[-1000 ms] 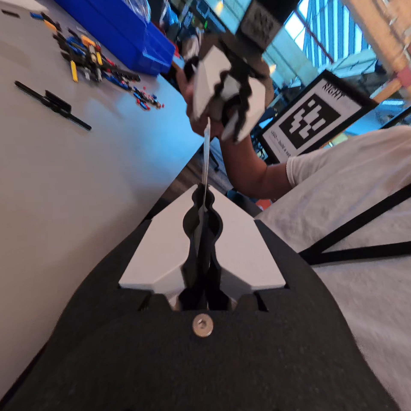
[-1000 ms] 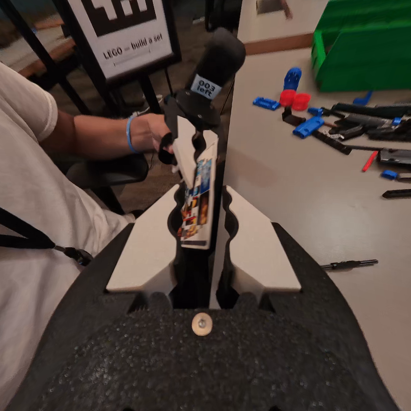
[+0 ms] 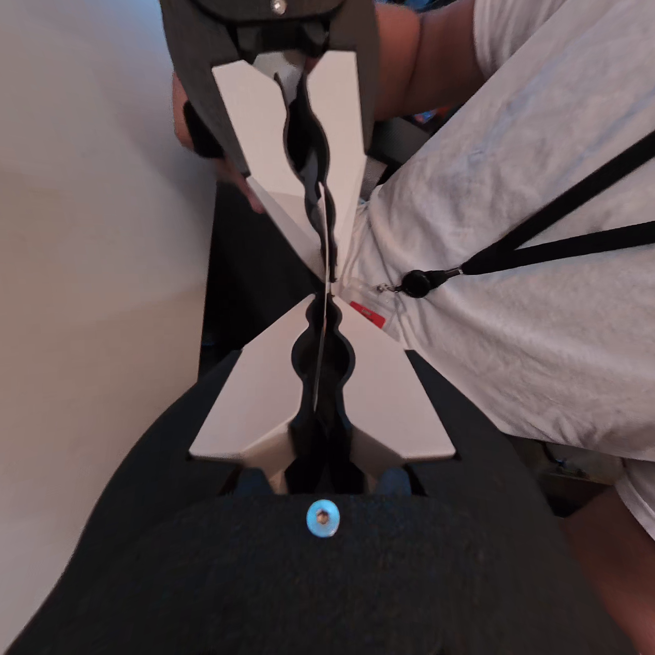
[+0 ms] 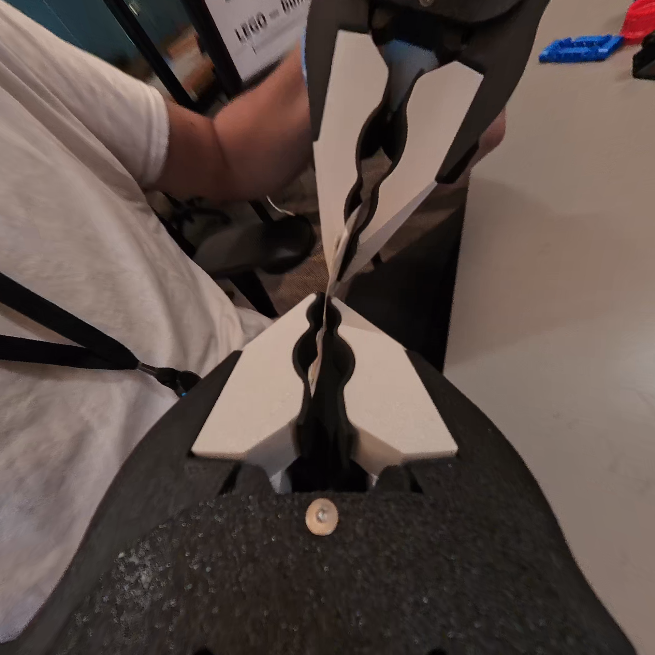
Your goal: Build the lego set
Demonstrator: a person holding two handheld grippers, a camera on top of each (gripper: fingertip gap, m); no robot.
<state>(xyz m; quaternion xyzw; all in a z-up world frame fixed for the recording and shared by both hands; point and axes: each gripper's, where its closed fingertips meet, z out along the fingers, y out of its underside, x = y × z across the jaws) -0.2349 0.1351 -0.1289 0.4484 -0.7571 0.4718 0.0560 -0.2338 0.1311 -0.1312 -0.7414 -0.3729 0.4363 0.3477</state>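
Off to the side of both tongs runs a pale, plain table [image 3: 88, 319], its edge dropping to dark floor right beside the meeting tips; in the right wrist view the same table [image 4: 567, 283] fills the far side. Beyond the tips there, a white sign on a black stand [image 4: 262, 32] and a dark chair seat [image 4: 255, 244] sit low in the room, blurred.

Up on the table, well past the left gripper, a blue lego piece [image 4: 577, 48] lies flat, a red one [image 4: 641, 19] just behind it at the frame's edge, and something black [image 4: 643, 63] next to them, too cut off to name.

The person's white shirt [image 3: 514, 248] crowds the other side of the tongs, a black lanyard [image 3: 567, 244] crossing it down to a clear badge holder [image 3: 372, 312] right beside the left gripper's tip.

Now the tongs themselves: nose to nose, tips almost touching. The left gripper [image 3: 325, 301] is pinched narrow on a thin printed booklet [image 3: 324, 304], seen edge-on. The right gripper [image 4: 325, 301] is clamped on that same booklet [image 4: 320, 340] from the opposite end, the sheet bridging the small gap between them.
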